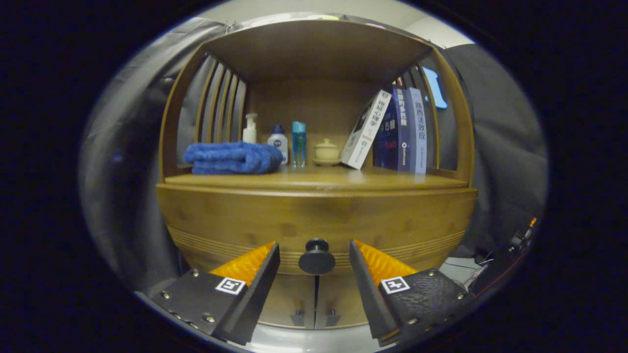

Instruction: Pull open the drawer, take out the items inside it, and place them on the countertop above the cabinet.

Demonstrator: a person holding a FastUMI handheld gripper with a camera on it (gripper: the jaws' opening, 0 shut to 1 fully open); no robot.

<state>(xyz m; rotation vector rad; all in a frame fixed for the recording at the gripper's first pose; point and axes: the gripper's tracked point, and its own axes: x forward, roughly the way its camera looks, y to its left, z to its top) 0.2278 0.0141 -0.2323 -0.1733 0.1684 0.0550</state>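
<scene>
A wooden cabinet faces me, its drawer front [314, 223] closed under the countertop [314, 181]. A round black knob [317, 256] sticks out of the drawer's lower middle. My gripper [314, 247] is open, with one finger on each side of the knob and a gap to both. What lies inside the drawer is hidden.
On the countertop sit a folded blue towel [233, 158], a pump bottle [250, 128], a white bottle [278, 142], a blue bottle [299, 143], a small lidded jar [326, 151] and several books [392, 130]. Two lower doors [314, 304] hang under the drawer.
</scene>
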